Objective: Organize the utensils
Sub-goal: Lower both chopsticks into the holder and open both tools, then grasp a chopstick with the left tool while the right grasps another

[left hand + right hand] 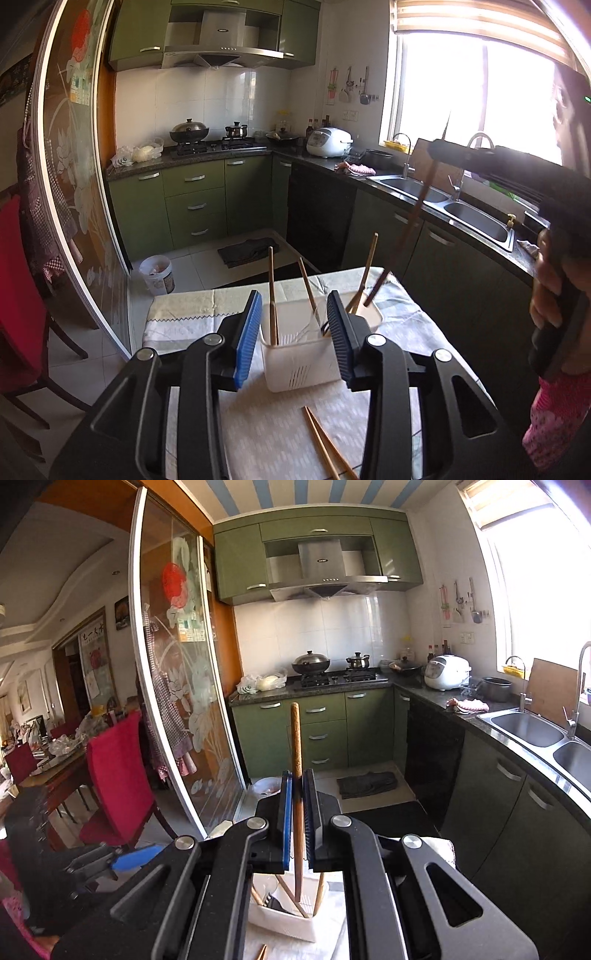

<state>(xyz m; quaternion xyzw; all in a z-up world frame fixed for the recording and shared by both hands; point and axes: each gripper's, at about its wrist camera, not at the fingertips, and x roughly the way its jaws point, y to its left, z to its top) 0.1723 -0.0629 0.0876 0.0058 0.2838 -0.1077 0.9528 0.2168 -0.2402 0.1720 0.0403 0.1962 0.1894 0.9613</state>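
Right gripper (297, 823) clamped on dark wooden chopstick (295, 746), held upright above white slotted plastic utensil holder (295, 354) on cloth-covered counter (280, 435); left gripper (293, 332) partly open, empty, holder seen between jaws

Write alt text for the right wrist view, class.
The right gripper is shut on a dark wooden utensil handle, held upright over a white utensil caddy holding chopsticks, with a green-cabinet kitchen behind.
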